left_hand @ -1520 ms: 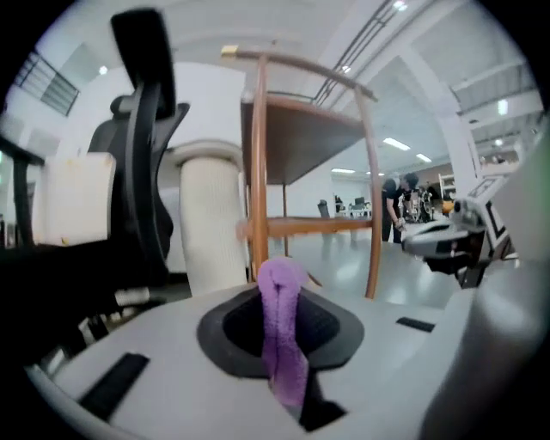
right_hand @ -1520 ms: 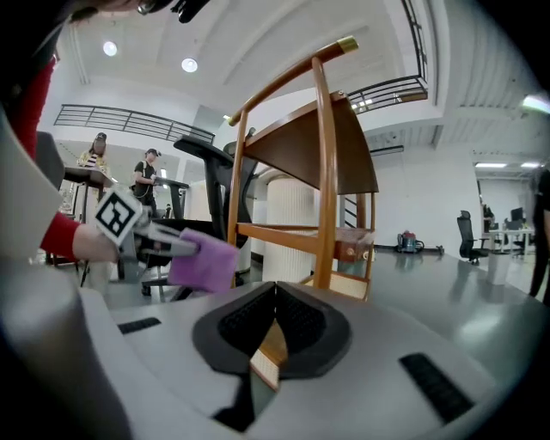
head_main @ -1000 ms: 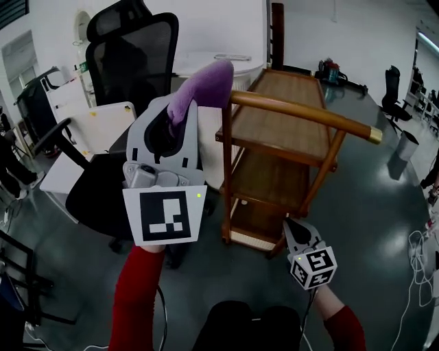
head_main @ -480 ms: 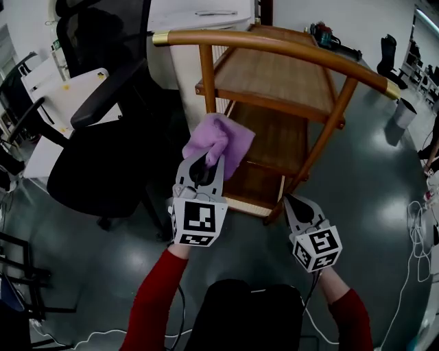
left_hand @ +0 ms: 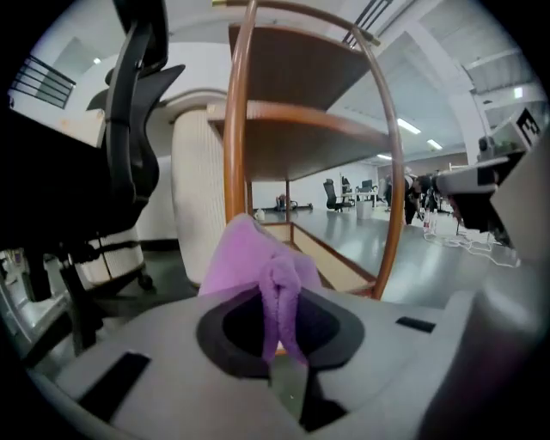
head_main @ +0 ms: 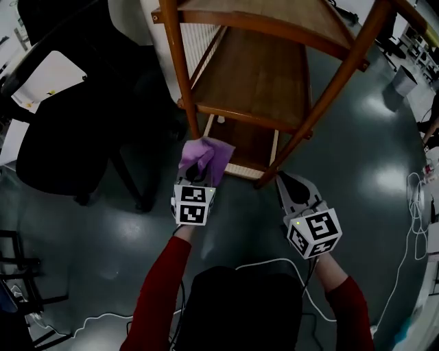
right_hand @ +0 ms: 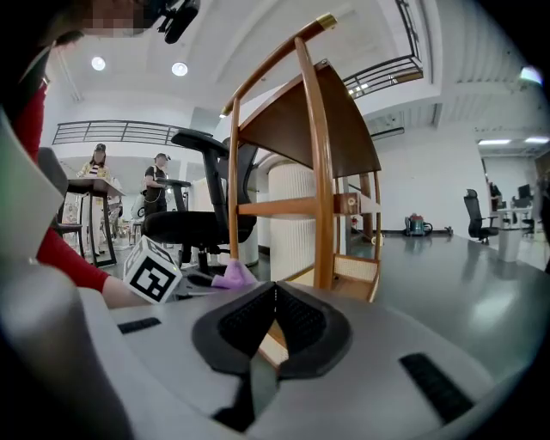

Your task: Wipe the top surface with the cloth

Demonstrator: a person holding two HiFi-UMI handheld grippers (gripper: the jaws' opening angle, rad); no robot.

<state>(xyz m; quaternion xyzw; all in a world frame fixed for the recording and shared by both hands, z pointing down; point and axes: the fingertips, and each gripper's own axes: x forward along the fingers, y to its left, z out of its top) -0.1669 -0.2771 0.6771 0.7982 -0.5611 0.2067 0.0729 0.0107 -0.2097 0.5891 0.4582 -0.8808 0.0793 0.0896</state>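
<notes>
While the wooden cart (head_main: 260, 75) fills the upper centre over glossy dark floor (head_main: 377, 171), the left gripper (head_main: 198, 170) clamps the purple cloth (head_main: 209, 152) mid-frame beside its bottom shelf; the right gripper (head_main: 287, 184), lower right, sits clenched, empty.

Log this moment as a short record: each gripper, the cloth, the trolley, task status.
left gripper: shut on purple cloth
right gripper: shut, empty, low near the trolley's front leg
cloth position: down by the bottom tier of the wooden trolley; contact unclear
top surface: cloth not on it
task status: no wiping under way
nearby: black office chair, left of the trolley
</notes>
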